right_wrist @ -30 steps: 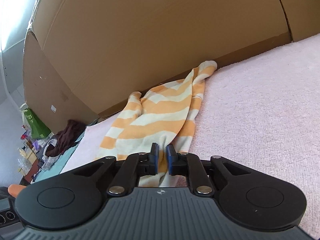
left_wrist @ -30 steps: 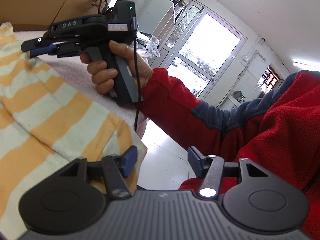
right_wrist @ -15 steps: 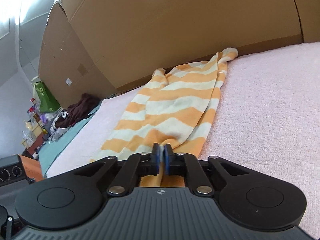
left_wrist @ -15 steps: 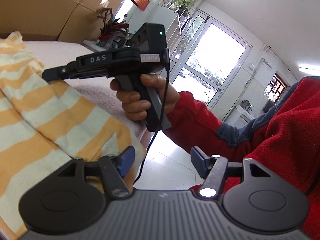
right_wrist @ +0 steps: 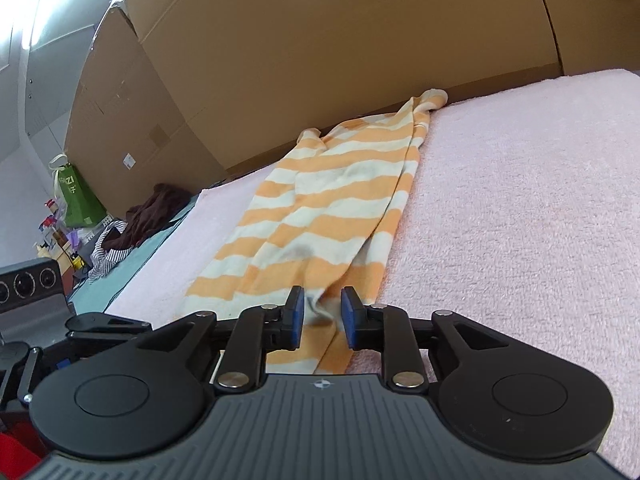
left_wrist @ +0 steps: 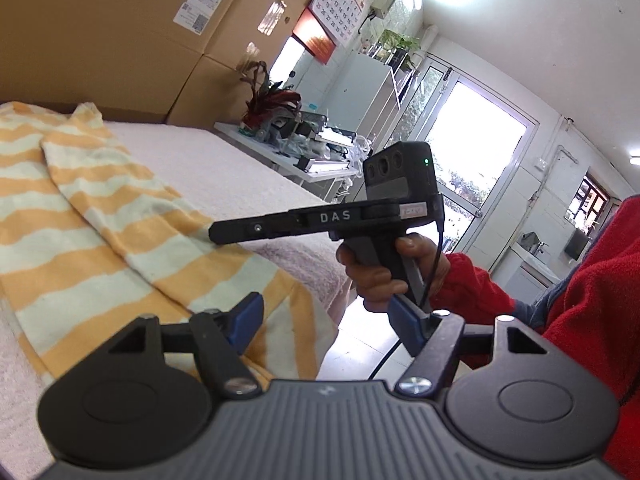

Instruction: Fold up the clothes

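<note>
An orange-and-white striped garment (right_wrist: 332,208) lies stretched lengthwise on the pink towel-covered table (right_wrist: 520,208), its far end against the cardboard boxes. My right gripper (right_wrist: 323,316) sits low at the garment's near hem. Its jaws are opening, and a fold of the hem lies between the blue pads without being pressed. In the left wrist view the same garment (left_wrist: 100,216) spreads to the left. My left gripper (left_wrist: 326,324) hovers at the table's near corner, its jaws opening with nothing between them. The right gripper (left_wrist: 218,234) points left over the cloth, held by a hand (left_wrist: 376,276).
Large cardboard boxes (right_wrist: 320,60) wall the table's far side. A dark garment and a striped one (right_wrist: 140,216) are piled on a teal surface to the left. The table edge drops to the floor (left_wrist: 360,340) near my left gripper. A red sleeve (left_wrist: 580,292) is at the right.
The right gripper shut on the near hem, drew back toward the near edge so the garment stretched out, and now its pads have parted. The left jaws have widened and the left view has tilted up.
</note>
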Motion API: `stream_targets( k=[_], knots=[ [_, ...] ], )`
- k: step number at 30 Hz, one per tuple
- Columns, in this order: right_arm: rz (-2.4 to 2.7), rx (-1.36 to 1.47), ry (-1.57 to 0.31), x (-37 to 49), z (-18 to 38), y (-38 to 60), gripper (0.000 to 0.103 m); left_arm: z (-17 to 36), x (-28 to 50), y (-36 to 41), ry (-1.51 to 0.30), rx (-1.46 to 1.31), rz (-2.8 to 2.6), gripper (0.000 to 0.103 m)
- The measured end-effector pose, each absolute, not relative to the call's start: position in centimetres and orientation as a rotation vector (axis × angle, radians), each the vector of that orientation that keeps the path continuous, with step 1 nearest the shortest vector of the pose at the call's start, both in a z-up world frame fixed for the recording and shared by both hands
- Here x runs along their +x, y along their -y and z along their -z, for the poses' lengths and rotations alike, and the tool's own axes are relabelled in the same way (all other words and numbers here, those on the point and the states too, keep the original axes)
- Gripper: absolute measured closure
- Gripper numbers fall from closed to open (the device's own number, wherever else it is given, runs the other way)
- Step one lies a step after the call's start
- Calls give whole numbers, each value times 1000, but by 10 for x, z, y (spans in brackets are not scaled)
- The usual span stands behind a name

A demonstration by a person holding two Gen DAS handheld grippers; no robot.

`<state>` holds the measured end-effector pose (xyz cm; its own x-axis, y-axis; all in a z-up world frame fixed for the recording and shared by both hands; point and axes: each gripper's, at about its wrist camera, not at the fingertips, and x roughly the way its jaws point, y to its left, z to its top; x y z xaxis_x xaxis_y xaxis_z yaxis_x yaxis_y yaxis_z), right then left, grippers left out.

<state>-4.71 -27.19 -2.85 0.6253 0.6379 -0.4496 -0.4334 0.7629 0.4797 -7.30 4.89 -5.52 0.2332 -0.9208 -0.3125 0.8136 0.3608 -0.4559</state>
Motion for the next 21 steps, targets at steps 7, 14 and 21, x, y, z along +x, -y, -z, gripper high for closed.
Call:
stream_targets(
  k=[7,14,21],
  knots=[
    [-622,368,-647,-60,25,279,101,61,-82,-38,-612,-155,1230,34],
    [-619,323,-633,-91,26,280,66,66,-85,-33,-632,-123,1236,34],
    [-592,244,-567,-109,28,275,92,68,-87,-25,-622,-79,1225,33]
  ],
)
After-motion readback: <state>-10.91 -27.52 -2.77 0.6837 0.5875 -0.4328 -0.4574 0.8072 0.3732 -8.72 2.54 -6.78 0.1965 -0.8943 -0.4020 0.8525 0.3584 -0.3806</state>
